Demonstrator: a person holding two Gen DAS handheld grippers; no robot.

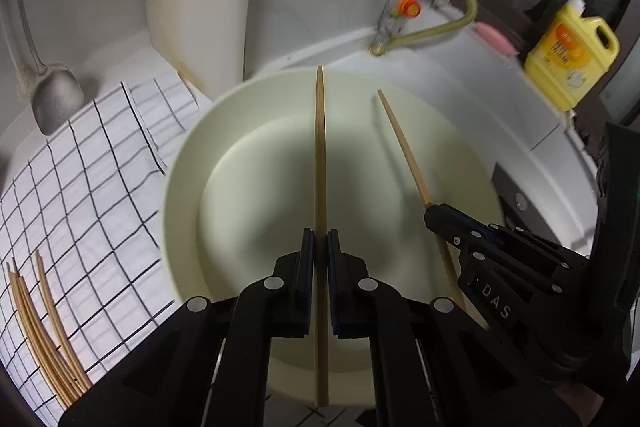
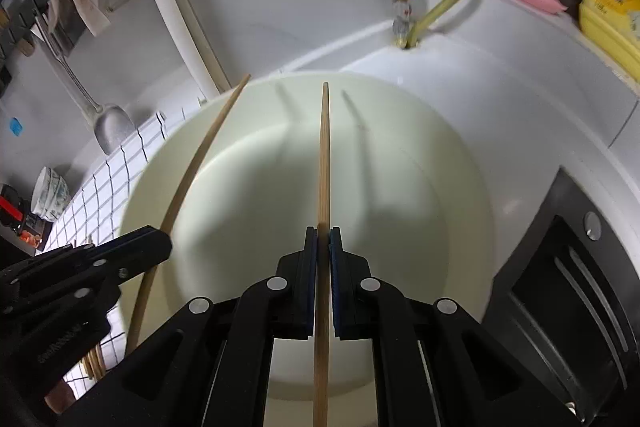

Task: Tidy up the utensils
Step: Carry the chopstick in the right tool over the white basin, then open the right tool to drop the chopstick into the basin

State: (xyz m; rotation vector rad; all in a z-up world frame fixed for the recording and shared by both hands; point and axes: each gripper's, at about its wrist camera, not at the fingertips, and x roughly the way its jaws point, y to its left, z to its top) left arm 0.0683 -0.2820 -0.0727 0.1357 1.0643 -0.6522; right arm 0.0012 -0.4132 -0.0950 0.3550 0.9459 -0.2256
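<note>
My left gripper (image 1: 320,241) is shut on a wooden chopstick (image 1: 320,147) that points forward over a large cream basin (image 1: 180,187). My right gripper (image 2: 324,241) is shut on a second chopstick (image 2: 324,155) over the same basin (image 2: 460,195). In the left wrist view the right gripper (image 1: 436,217) comes in from the right with its chopstick (image 1: 404,147). In the right wrist view the left gripper (image 2: 160,237) shows at the left with its chopstick (image 2: 200,155). Several more chopsticks (image 1: 40,327) lie on a checked cloth (image 1: 80,187) at the left.
A metal ladle (image 1: 54,103) hangs at the left above the cloth. A gas valve with a yellowish hose (image 1: 440,23), a pink soap bar (image 1: 496,39) and a yellow detergent bottle (image 1: 568,59) stand behind the basin. A black stove (image 2: 568,307) is at the right. Stacked bowls (image 2: 50,193) sit far left.
</note>
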